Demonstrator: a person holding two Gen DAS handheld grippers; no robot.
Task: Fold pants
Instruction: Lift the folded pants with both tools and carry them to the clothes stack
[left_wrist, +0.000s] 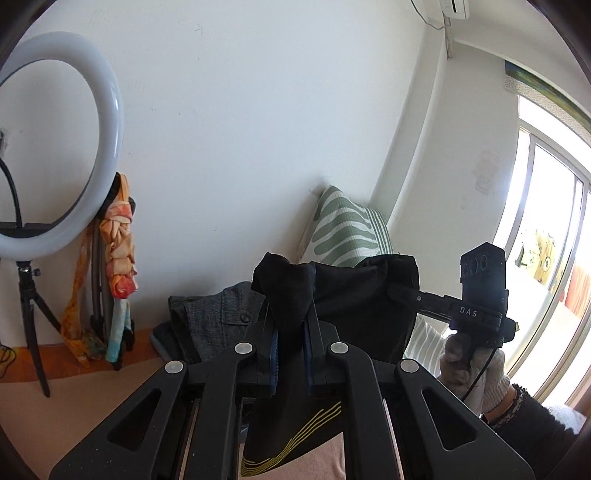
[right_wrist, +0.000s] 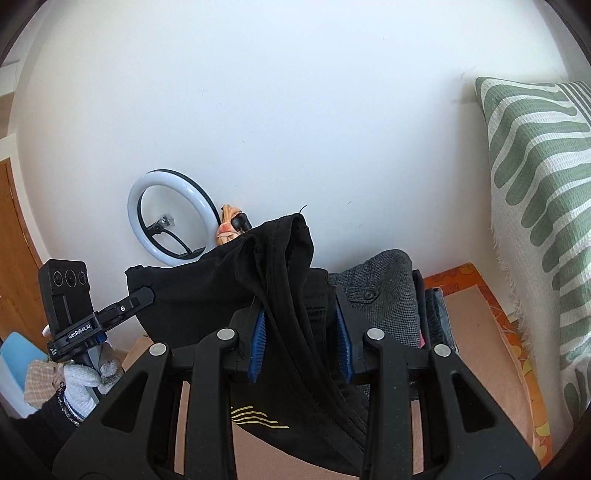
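The black pants (left_wrist: 362, 295) hang in the air between the two tools, lifted clear of the surface so the cloth can drop straight before a fold. The left gripper (left_wrist: 290, 350) has its jaws closed tight on a bunched corner of the fabric. The right gripper (right_wrist: 301, 341) shows a wider gap between its blue pads, with a thick fold of cloth draped through; it seems to be holding, but whether the pads truly pinch it I cannot tell. Yellow stripes (right_wrist: 258, 419) dangle low over a pinkish-tan surface (right_wrist: 469, 310). Behind sits a grey garment (right_wrist: 380, 280), a green-striped pillow (right_wrist: 539, 177), a ring light (left_wrist: 59, 144) and a bright window (left_wrist: 546, 229).
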